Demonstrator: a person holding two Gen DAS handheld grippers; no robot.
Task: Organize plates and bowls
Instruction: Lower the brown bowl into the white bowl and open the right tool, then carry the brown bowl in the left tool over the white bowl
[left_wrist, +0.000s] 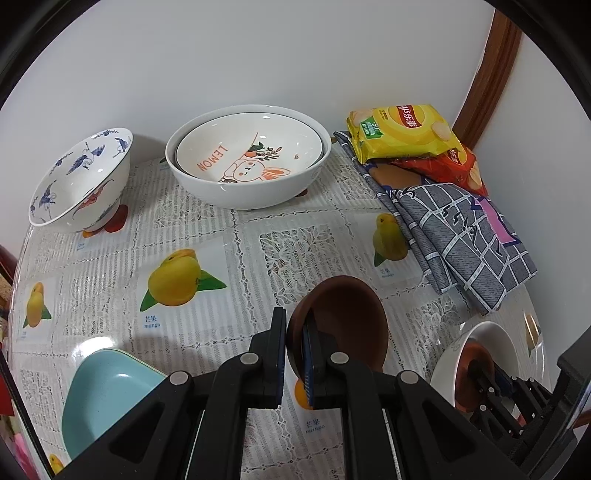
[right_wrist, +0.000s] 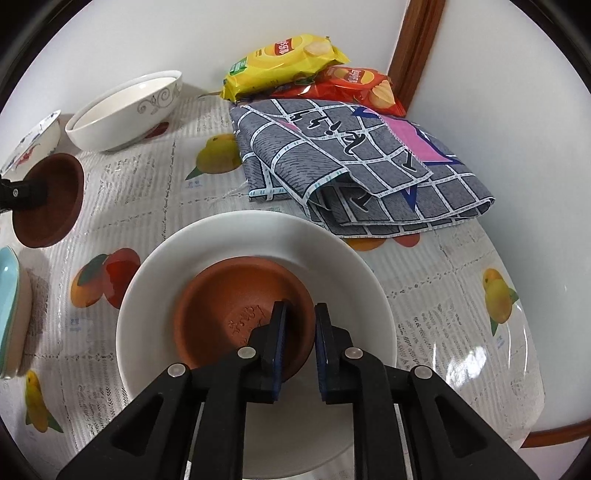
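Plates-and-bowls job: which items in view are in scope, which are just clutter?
In scope:
- brown dish held by left gripper
- second brown dish in white plate, at right gripper
- lemon plate in white bowl
- crane bowl
- blue dish

Clutter:
- yellow chip bag
- red chip bag
- grey cloth

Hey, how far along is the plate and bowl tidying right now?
Partly done. The lemon plate already sits nested in the big white bowl, and one brown dish rests in the white bowl by the right gripper. The left gripper holds a second brown dish. The crane bowl and blue dish remain loose.
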